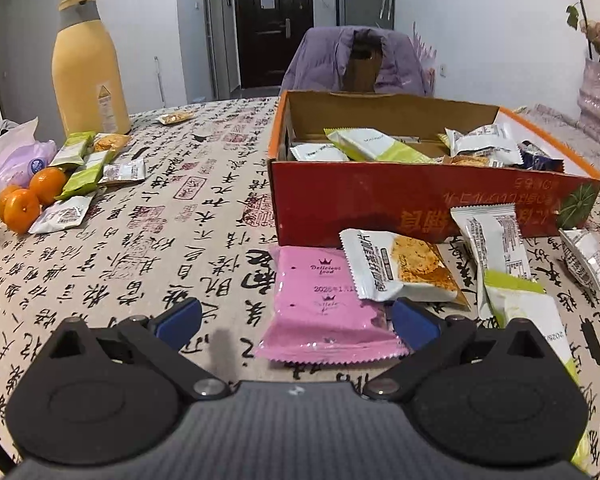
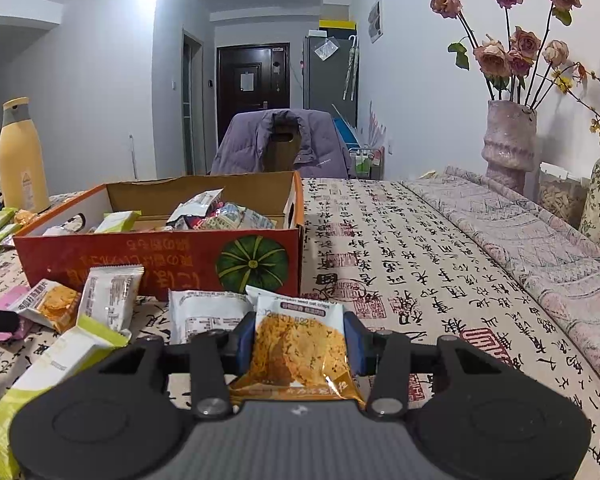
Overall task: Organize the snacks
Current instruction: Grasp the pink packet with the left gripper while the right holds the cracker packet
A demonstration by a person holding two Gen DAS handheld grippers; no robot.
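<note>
I am holding my left gripper (image 1: 296, 316) low over the calligraphy tablecloth (image 1: 160, 240) with its blue pads spread wide and gripping nothing. The pink snack packet (image 1: 320, 308) is lying flat between the fingers, nearer the right pad, which is touching or just overlapping the packet's right edge; I cannot tell which. The left pad is standing clear over bare cloth. Just ahead of the fingers, a white cracker packet (image 1: 396, 268) is overlapping the pink one's far right corner, and the orange box (image 1: 380, 200) is rising right behind them, its near wall close to the packets. Off to the left of the fingers the cloth is running open as far as the tangerines (image 1: 28, 200) and the yellow bottle (image 1: 88, 68).

My right gripper (image 2: 299, 342) is pinching a cracker snack packet (image 2: 296, 348) between both pads, held upright. Ahead and slightly left of the fingers the box (image 2: 160, 256) is sitting with its top open, wrappers already lying inside. Left of the fingers loose packets are crowding the cloth, a green-and-white packet (image 2: 60, 360) just beside the left finger. Right of the fingers the tablecloth is lying open up to the pink vase (image 2: 508, 144).
</note>
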